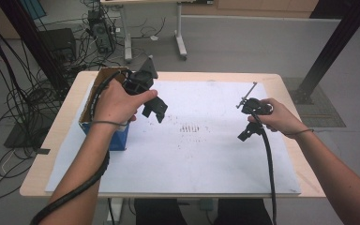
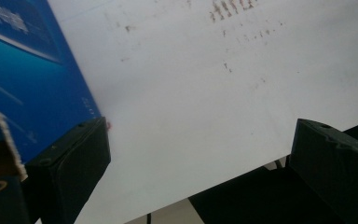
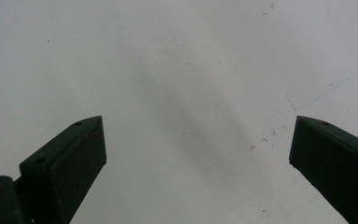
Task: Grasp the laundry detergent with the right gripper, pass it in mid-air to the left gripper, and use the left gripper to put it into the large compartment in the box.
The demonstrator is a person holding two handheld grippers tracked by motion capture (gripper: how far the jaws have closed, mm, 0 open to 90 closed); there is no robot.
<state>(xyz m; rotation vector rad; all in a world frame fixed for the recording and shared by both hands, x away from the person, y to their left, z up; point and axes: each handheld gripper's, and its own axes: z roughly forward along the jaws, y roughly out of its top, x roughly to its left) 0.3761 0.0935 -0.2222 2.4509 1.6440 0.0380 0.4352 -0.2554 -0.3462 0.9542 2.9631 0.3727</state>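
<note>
left gripper (image 1: pixel 154 110) hangs wide open and empty just beside the blue box (image 1: pixel 117 138) edge. right gripper (image 1: pixel 244 136), jaws spread wide, grips nothing over bare white sheet (image 1: pixel 206 159)

I see a pale wooden tabletop (image 1: pixel 290 84) covered by a large white paper sheet (image 1: pixel 206 159) with faint brown smudges; an open blue cardboard box (image 1: pixel 118 139) sits at its left edge.

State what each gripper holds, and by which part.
Nothing: the left gripper and right gripper both have open, empty jaws above the white sheet.
</note>
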